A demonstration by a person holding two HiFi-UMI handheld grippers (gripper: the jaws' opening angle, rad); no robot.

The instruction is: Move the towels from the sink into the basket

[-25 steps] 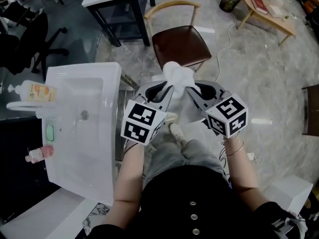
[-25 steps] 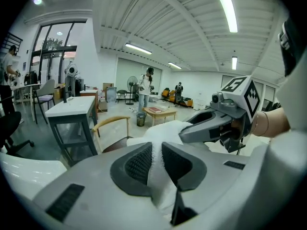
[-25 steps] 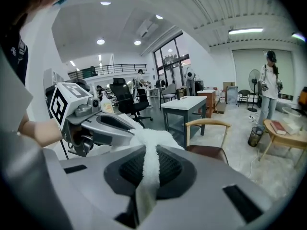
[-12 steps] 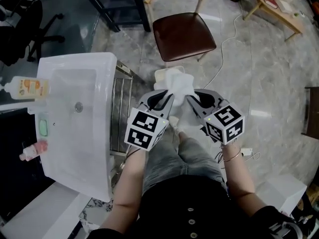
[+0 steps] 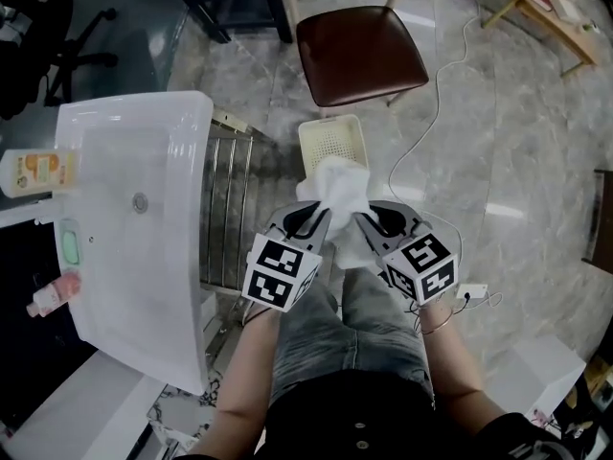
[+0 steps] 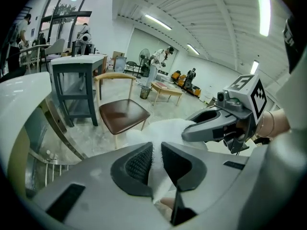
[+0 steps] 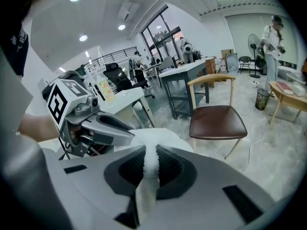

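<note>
Hanging between left gripper (image 5: 317,220) and right gripper (image 5: 370,220), towel (image 5: 340,182) overlaps the basket (image 5: 331,121) rim.

Sink (image 5: 187,257) left, basket (image 5: 330,142) on the floor (image 5: 498,161) beside it — chair (image 5: 359,51) beyond the basket

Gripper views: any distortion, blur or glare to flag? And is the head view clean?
Left gripper view: heavy fisheye, black corners, and the ceiling light flares. Right gripper view: same fisheye; the towel between the jaws is washed out white. Head view: sharp, with bright glare patches on the floor.
</note>
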